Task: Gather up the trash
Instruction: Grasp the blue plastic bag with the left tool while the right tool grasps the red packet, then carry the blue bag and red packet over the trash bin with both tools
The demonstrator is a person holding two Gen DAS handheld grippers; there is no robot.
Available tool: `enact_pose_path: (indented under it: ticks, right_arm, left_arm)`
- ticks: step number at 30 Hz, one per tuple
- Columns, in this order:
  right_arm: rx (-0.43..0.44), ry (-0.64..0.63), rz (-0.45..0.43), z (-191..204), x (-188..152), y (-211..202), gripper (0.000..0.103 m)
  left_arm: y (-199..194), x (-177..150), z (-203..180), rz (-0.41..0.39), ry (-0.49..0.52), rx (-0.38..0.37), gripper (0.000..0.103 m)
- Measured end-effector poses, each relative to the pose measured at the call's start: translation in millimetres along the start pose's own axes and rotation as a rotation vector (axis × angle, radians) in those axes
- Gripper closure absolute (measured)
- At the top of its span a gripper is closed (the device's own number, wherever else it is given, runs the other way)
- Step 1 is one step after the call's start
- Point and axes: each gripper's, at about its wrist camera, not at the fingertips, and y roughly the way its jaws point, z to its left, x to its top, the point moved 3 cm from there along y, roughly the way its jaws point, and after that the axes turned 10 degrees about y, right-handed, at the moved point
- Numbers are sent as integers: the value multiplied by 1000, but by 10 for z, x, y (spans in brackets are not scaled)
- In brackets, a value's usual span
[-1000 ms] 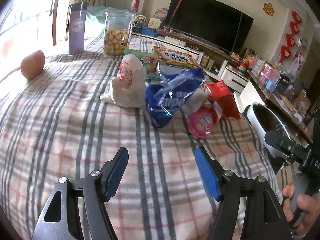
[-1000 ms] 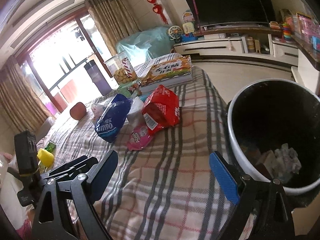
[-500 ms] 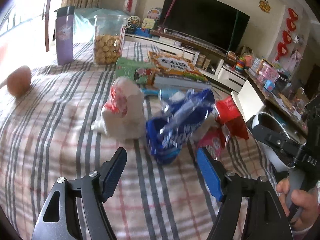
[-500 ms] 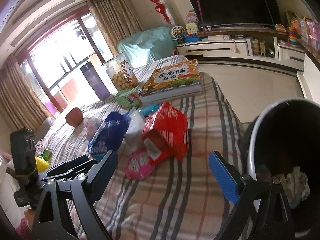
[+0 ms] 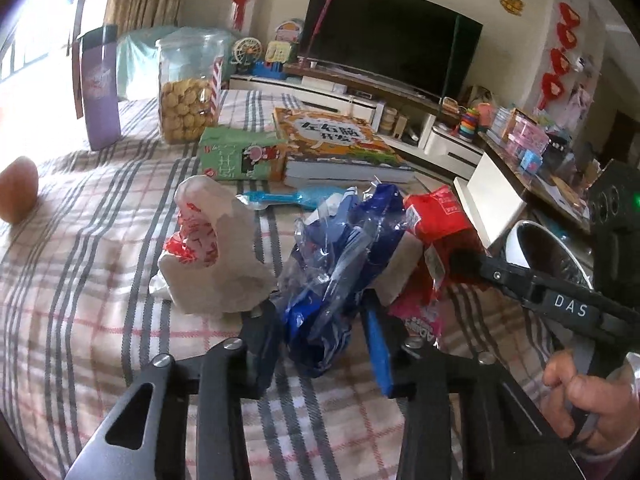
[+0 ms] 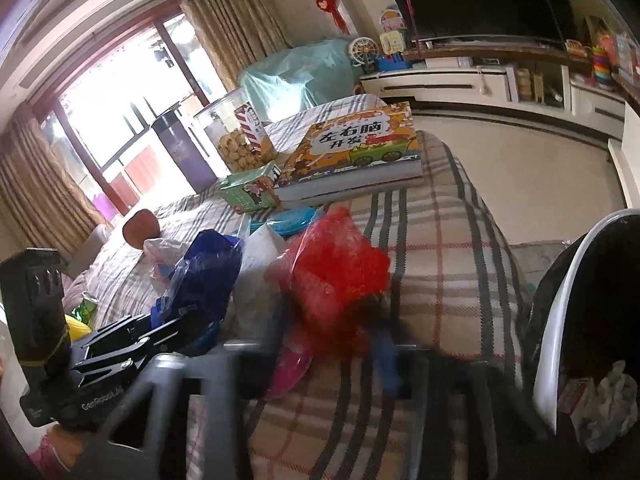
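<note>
Some scraps sit in the bin (image 6: 560,320) already, and we've our left gripper (image 5: 320,332) pinching the blue wrapper (image 5: 336,264), right gripper (image 6: 332,344) around the red bag (image 6: 336,276), grip unclear.

Bare plaid cloth (image 5: 80,320) left; white bag (image 5: 212,264) crowds blue wrapper (image 5: 336,276)

Daylight pours in from the window (image 6: 120,128) at the far left, blown out to white in both my views. The plaid tablecloth (image 5: 100,280) washes pale near it. My left view is sharp; my right view smears with motion blur around the red bag (image 6: 340,276). Fisheye bending curves the edges, corners vignetted dark.
</note>
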Motion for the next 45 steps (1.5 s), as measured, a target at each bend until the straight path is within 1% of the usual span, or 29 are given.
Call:
enact_pose_path:
  ticks: [5,9,13,16,21,30,42,45]
  right_arm:
    - [18,0,-16,7,-50,-145,98]
    - [24,1,-38,4,-98,-285,98]
    - [25,3,-56,-4,-150,-426,98]
    - [21,7,-61,-37,-199,-518,98]
    - [14,24,-73,-144,-272,-708,98]
    - [-19,46,-109,-356,-360,-1043,98]
    - [-89,91,-176,-774,-381,-1499,98]
    - [-112,102,-188,-884,-378,-1579,98]
  left_arm:
    - [-134,-63,-31,-17,-7,8,71]
    - [-328,-132,-52,-34,-38,-9,71]
    - [-392,-198,-107,-30,-56,-26,71]
    - [-422,-245,-152,-25,-58,-38,71]
    - [-465,-273,-330,-17,-43,-64,71]
    - [-443,-209,-667,-11,6,-115,71]
    - [-246,-21,-1006,0,74,-180,71]
    - [-192,27,-1090,1,99,-187,71]
